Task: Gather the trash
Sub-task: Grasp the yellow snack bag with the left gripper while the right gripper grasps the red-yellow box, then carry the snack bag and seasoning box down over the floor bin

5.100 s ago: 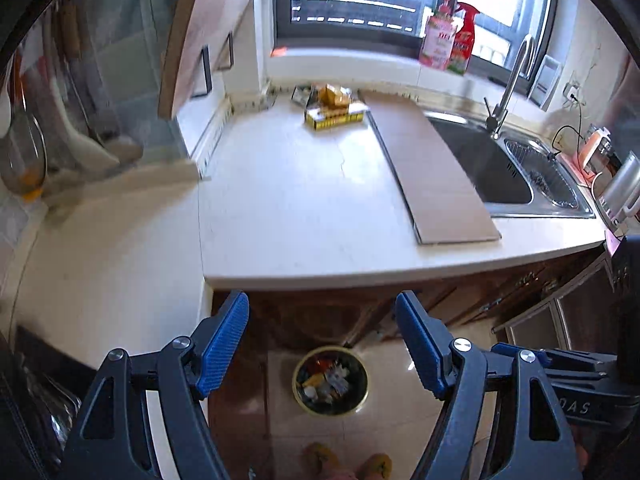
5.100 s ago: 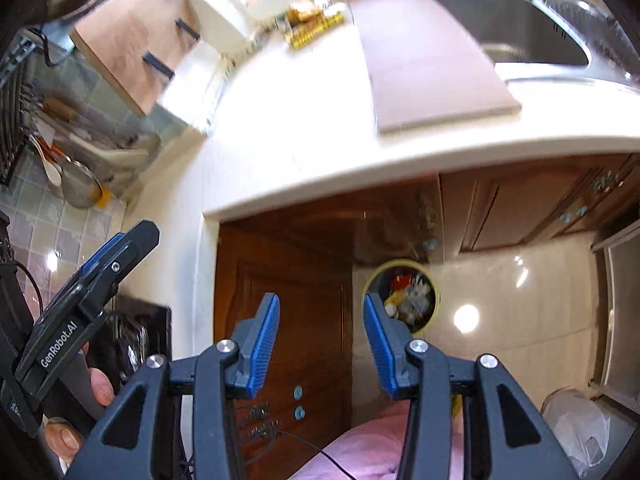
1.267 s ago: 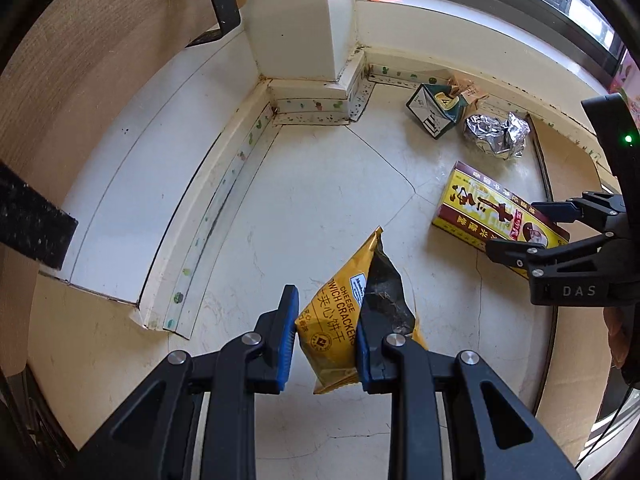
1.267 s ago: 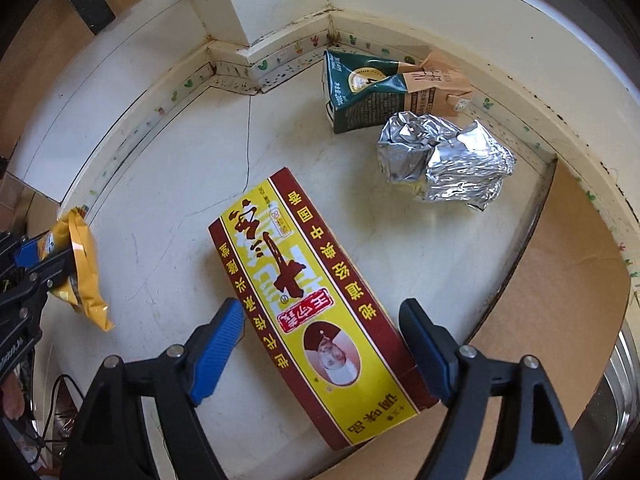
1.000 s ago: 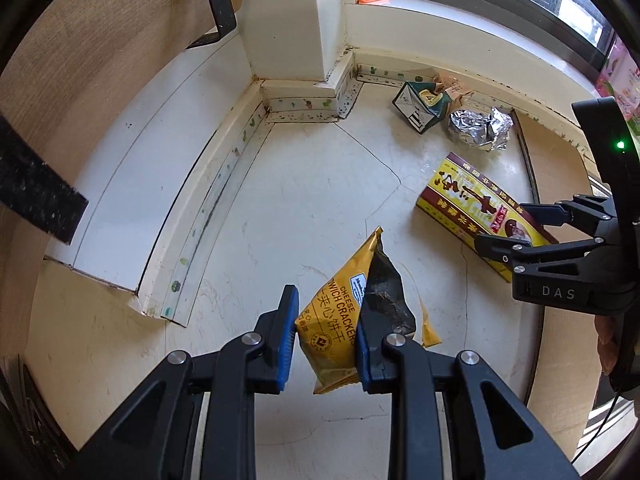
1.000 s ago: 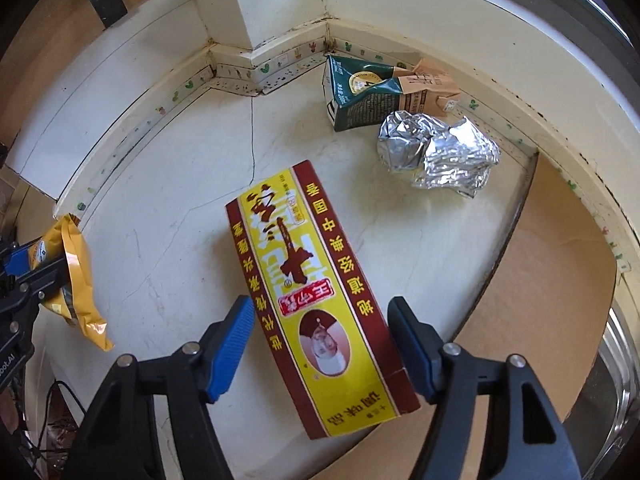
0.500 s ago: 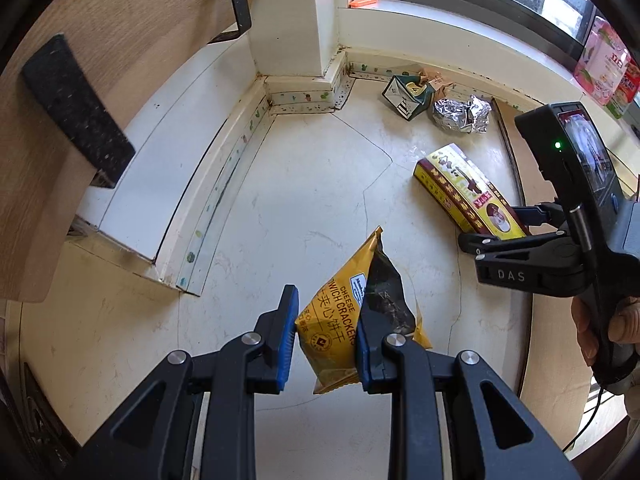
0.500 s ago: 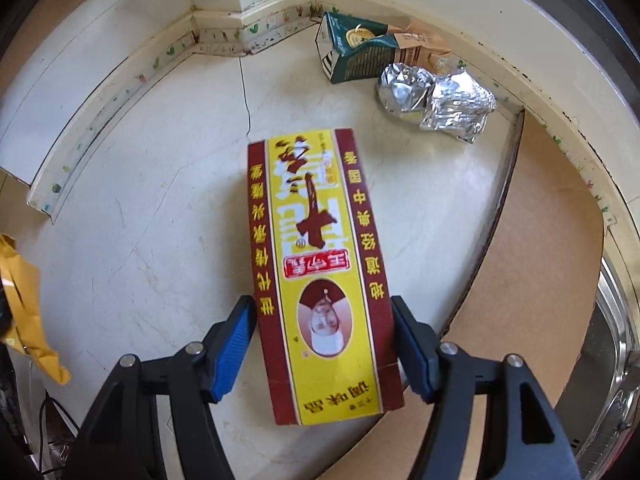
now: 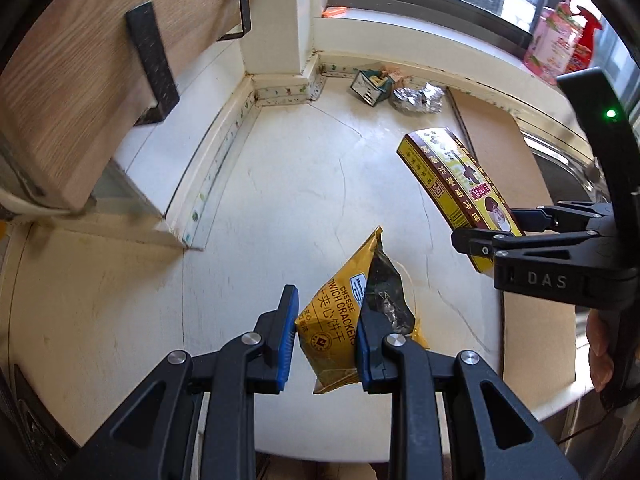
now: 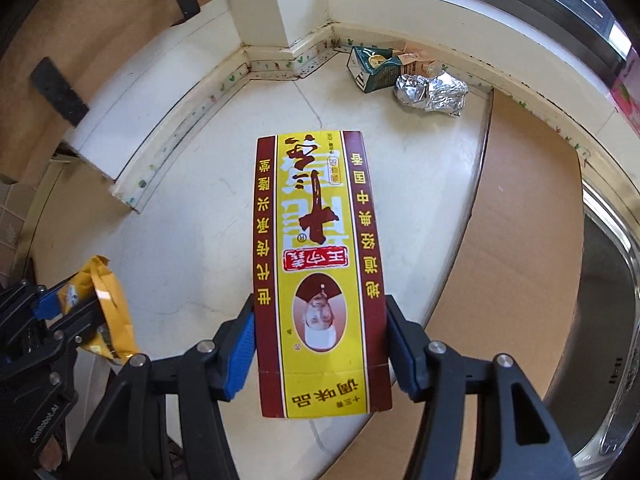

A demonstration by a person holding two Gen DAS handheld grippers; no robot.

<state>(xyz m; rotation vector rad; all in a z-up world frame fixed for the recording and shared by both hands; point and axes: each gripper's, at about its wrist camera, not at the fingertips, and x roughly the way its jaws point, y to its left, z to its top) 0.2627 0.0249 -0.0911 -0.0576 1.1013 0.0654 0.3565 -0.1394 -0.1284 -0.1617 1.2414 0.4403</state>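
My left gripper [image 9: 326,330] is shut on a yellow cracker wrapper [image 9: 344,312], which hangs above the white counter [image 9: 280,200]. In the right wrist view the same wrapper [image 10: 108,308] shows at the lower left. My right gripper [image 10: 320,338] is shut on a long yellow and maroon box [image 10: 316,248], lifted off the counter; the left wrist view shows that box [image 9: 452,176] tilted in the air at the right. A green carton [image 10: 374,66] and a crumpled foil ball [image 10: 432,94] lie in the far corner by the wall.
A brown board [image 10: 520,220] lies on the counter beside the steel sink [image 10: 600,320]. A wooden wall shelf [image 9: 80,60] with black brackets hangs at the left. Pink and red bottles [image 9: 560,36] stand on the window sill. A hand [image 9: 600,348] holds the right gripper.
The right gripper closed on the yellow and maroon box and lifted it off the counter. Both grippers drew back from the corner, the left one still carrying the wrapper.
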